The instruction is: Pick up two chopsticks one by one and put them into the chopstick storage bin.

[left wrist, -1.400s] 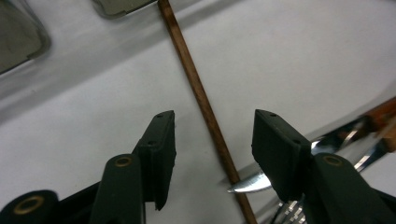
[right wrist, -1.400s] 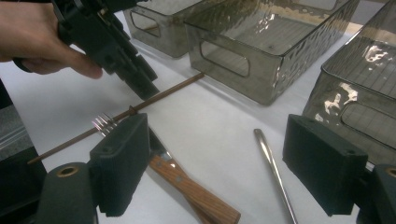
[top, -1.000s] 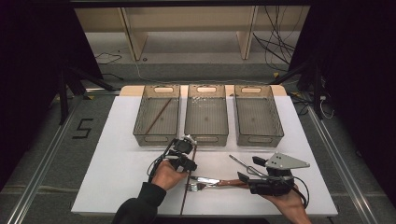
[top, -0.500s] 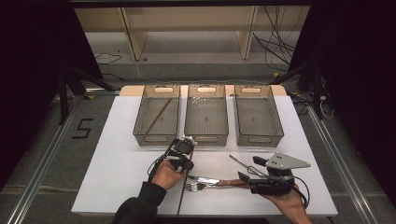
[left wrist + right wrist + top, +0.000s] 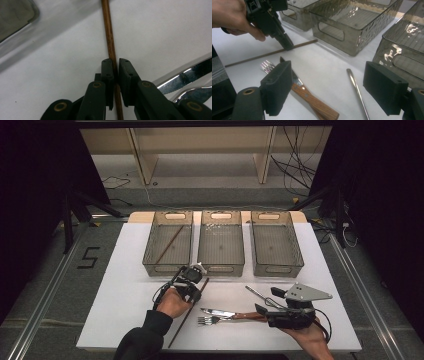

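The left hand-held gripper (image 5: 113, 72) has been clenched on the chopstick (image 5: 110, 42) near the surface's front edge – ready for lifting, likely – while the right hand-held gripper (image 5: 332, 85) is kept released over the knife (image 5: 312, 98).

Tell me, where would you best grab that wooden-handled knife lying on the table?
By the wooden handle, coming down from above with the jaws across its width. The knife lies flat with a fork against its blade, while the handle end lies nearest the right gripper.

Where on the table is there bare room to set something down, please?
Free: the white table left of the left bin, and the right edge beyond the right bin. Crowded: the front centre, with chopstick, knife, fork and both grippers.
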Tool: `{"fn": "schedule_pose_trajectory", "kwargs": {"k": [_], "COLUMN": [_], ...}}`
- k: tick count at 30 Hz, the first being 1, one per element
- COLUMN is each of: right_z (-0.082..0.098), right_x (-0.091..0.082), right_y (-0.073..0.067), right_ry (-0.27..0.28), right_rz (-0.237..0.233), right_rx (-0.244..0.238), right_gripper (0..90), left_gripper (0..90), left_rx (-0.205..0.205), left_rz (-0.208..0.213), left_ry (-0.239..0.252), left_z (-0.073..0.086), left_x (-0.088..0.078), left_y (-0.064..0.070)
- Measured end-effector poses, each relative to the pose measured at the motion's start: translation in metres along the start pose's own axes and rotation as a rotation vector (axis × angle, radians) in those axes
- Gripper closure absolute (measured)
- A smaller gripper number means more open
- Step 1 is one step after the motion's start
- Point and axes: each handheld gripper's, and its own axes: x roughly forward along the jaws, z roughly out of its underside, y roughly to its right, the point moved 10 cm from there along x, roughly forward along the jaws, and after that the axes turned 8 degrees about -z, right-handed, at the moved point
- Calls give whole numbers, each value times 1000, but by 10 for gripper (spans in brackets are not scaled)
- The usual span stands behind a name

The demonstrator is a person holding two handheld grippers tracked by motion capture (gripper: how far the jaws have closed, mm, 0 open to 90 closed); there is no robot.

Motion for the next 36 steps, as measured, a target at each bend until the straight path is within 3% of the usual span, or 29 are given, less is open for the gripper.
{"fn": "schedule_pose_trajectory", "kwargs": {"k": [9,13,25,36], "right_z": [0,0,0,0], "right_x": [0,0,0,-1], "right_y": [0,0,1,2], "right_ry": [0,0,0,1], "right_rz": [2,2,3,5], "right_rx": [-1,-2,-2,-2], "right_gripper": [240,241,241,241], "left_gripper": [818,839,845,845], "left_rx": [9,19,44,68], "left_rz": [2,-10,22,32], "left_ry": [-23,-10,5,82], "left_z": [0,0,1,1], "left_x": [1,1,0,-34], "left_y": [0,1,0,-5]}}
